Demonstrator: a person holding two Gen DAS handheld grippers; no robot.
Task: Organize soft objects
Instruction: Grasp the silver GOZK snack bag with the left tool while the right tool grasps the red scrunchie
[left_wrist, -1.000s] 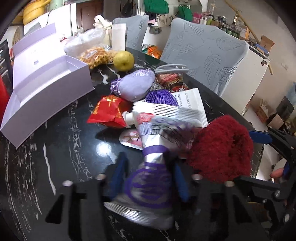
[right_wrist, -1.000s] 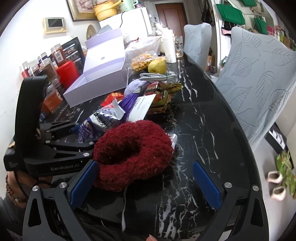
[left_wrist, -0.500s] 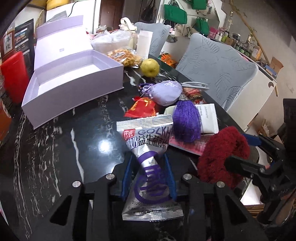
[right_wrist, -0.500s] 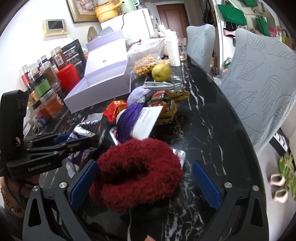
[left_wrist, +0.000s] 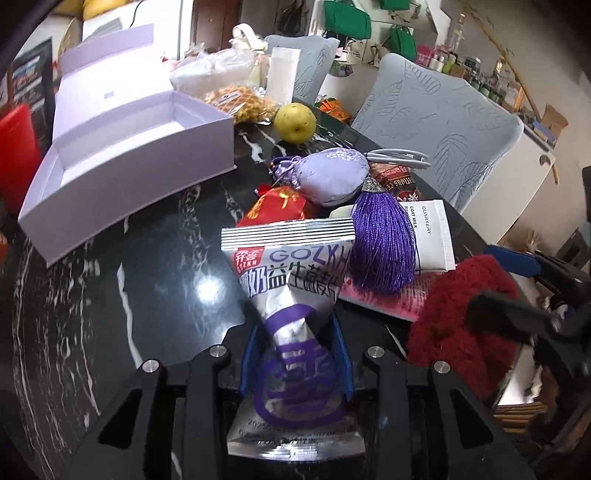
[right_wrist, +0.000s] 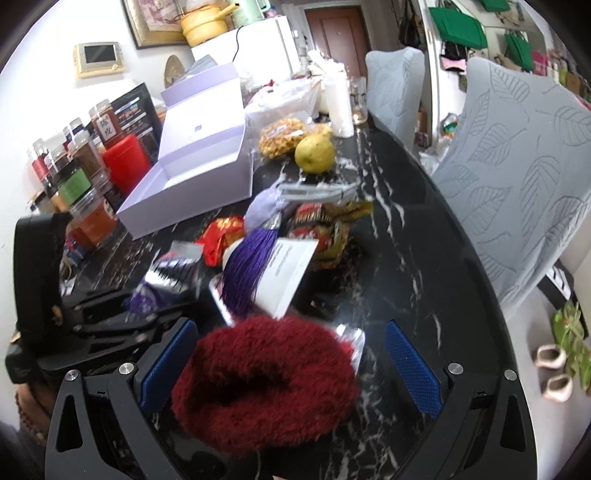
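My left gripper (left_wrist: 295, 343) is shut on a silver and purple snack packet (left_wrist: 291, 269); the blue pads pinch its lower half and its top stands up in front of the pile. My right gripper (right_wrist: 291, 365) stands open around a dark red fluffy ring (right_wrist: 266, 384). That ring lies on the black marble table (right_wrist: 406, 258) against the left pad, with a gap to the right pad. In the left wrist view the ring (left_wrist: 458, 314) sits at the right. An open lilac box (left_wrist: 122, 147) stands at the far left, its inside bare.
A pile lies mid-table: lilac pouch (left_wrist: 332, 177), purple tassel (left_wrist: 384, 243), red pouch (left_wrist: 277, 206), white sachet (left_wrist: 432, 232) and snack wrappers. A pear (left_wrist: 295, 122) and bagged food sit behind. Jars (right_wrist: 74, 166) line the left edge; grey chairs (right_wrist: 517, 166) stand on the right.
The left gripper has shut tighter on the packet, drawn it off the pile and rolled it upright. The red ring now sits closer between the right gripper's open fingers.
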